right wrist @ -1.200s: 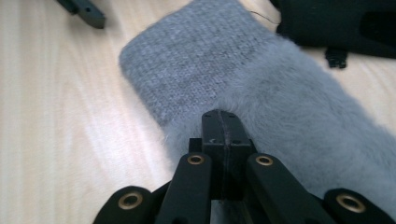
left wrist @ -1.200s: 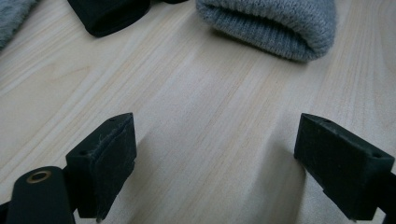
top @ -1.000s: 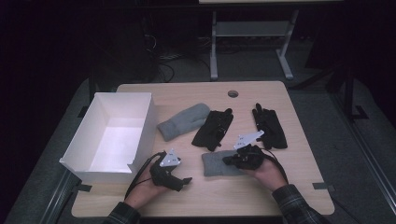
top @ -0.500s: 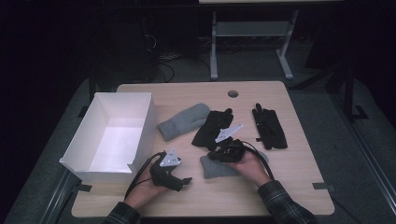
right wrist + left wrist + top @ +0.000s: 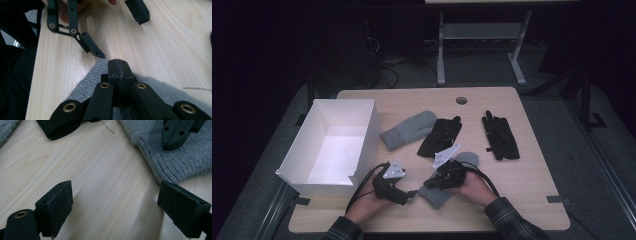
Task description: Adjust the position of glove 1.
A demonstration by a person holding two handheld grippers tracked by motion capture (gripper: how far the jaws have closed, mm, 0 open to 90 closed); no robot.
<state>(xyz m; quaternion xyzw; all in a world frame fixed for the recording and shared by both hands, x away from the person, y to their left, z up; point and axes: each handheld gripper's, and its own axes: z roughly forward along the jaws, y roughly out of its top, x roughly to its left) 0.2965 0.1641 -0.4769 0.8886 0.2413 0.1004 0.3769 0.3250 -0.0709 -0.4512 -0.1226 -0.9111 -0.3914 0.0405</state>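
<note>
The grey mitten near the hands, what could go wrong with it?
The right gripper is shut over the near grey mitten at its cuff edge, so a thin pinch might slip when lifted. The open left gripper stands close, and the two could bump. The white box is off to the side, so the mitten might drop on the way.

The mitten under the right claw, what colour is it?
The mitten is light grey knit, clearest in the left gripper view.

Dim lab: cables [image 5: 384, 62], metal stand [image 5: 479, 37].
</note>
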